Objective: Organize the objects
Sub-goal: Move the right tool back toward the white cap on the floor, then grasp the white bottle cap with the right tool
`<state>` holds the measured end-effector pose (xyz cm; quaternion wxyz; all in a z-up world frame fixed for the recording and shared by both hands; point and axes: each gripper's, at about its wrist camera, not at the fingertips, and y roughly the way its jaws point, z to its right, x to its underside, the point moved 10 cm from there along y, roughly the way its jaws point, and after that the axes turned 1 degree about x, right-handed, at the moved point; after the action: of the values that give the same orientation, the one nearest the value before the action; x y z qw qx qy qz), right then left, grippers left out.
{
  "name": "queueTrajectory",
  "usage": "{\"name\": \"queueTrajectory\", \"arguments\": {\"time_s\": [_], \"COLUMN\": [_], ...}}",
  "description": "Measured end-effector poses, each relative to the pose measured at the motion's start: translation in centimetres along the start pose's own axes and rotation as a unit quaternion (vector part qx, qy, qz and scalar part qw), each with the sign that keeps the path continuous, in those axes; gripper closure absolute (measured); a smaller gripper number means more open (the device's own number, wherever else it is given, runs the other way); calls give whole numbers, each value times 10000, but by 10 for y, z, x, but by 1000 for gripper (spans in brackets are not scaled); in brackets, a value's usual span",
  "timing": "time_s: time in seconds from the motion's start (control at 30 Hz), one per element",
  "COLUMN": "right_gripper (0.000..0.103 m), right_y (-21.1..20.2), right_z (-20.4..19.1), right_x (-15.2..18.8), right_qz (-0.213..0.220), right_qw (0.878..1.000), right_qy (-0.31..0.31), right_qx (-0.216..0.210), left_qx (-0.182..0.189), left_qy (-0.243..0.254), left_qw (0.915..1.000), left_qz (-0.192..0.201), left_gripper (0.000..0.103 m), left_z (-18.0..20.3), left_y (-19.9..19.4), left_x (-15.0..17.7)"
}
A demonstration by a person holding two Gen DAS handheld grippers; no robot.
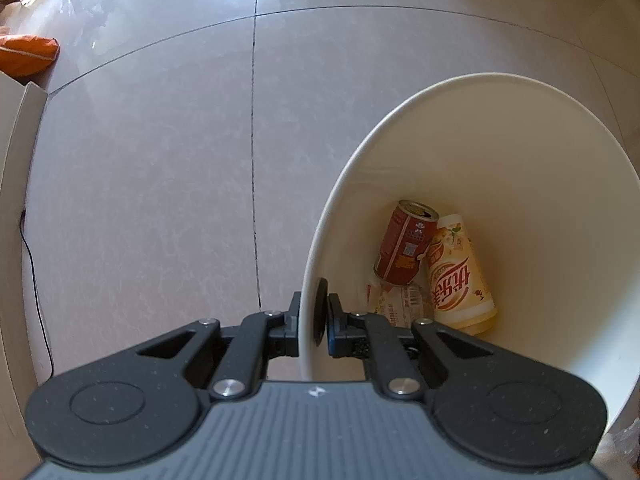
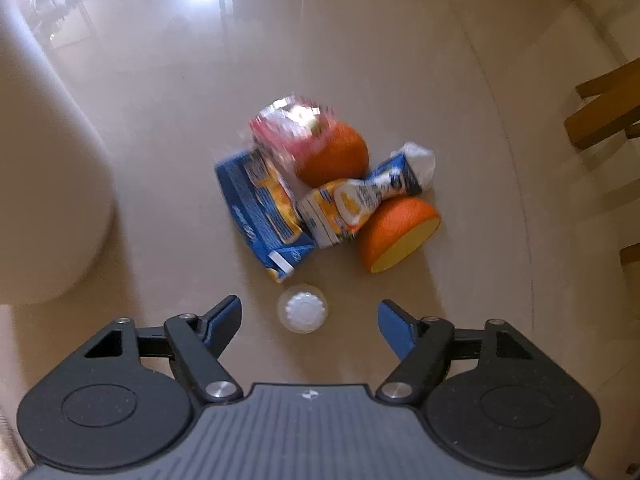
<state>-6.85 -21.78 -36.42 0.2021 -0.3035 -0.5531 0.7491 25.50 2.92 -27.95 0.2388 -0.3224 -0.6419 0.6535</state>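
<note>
We saw the left gripper [image 1: 313, 322] clamped on the near wall of the white bin [image 1: 500, 92], with a red can [image 1: 404, 242] and a yellow cup [image 1: 460, 276] lying inside. The right gripper [image 2: 310, 320] stood wide open, holding nothing, over a white cap [image 2: 304, 309]. Just beyond lay a blue carton [image 2: 260, 208], wrappers and orange halves [image 2: 396, 234].

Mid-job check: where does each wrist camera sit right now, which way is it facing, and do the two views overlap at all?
Left wrist: on the left gripper, facing down; jaws clamp the white bin rim, red can inside.
Right wrist: on the right gripper, facing steeply down at a white cap between open jaws, before a litter pile.
Shared: tiled floor; possibly the bin.
</note>
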Motion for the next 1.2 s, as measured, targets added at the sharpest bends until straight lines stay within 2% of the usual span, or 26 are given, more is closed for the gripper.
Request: {"name": "queueTrajectory", "arguments": {"time_s": [0.17, 0.4, 0.57, 0.63, 0.67, 0.87, 1.2], "right_gripper": [27, 37, 50, 62, 63, 63, 63], "right_y": [41, 67, 77, 81, 82, 76, 13], "right_z": [1, -2, -8, -10, -11, -11, 3], "right_x": [9, 15, 15, 16, 17, 18, 7], "right_qz": [-114, -170, -156, -212, -244, -290, -360], "right_qw": [9999, 9998, 9996, 9994, 9993, 9992, 9988], "right_qy": [-61, -53, -221, -269, -274, -281, -325], "right_qx": [38, -53, -56, -72, -82, -38, 13], "left_qx": [-25, -32, -36, -46, -52, -53, -6], "left_qy": [38, 48, 62, 61, 62, -7, -151], "left_qw": [10000, 10000, 10000, 10000, 10000, 10000, 9998], "left_qz": [15, -9, -19, -14, -10, -59, -97], "left_gripper": [94, 94, 94, 94, 94, 94, 94], "left_z": [1, 3, 3, 3, 3, 3, 1], "left_y": [-1, 0, 0, 0, 0, 1, 2], "left_x": [0, 0, 0, 0, 0, 1, 1]}}
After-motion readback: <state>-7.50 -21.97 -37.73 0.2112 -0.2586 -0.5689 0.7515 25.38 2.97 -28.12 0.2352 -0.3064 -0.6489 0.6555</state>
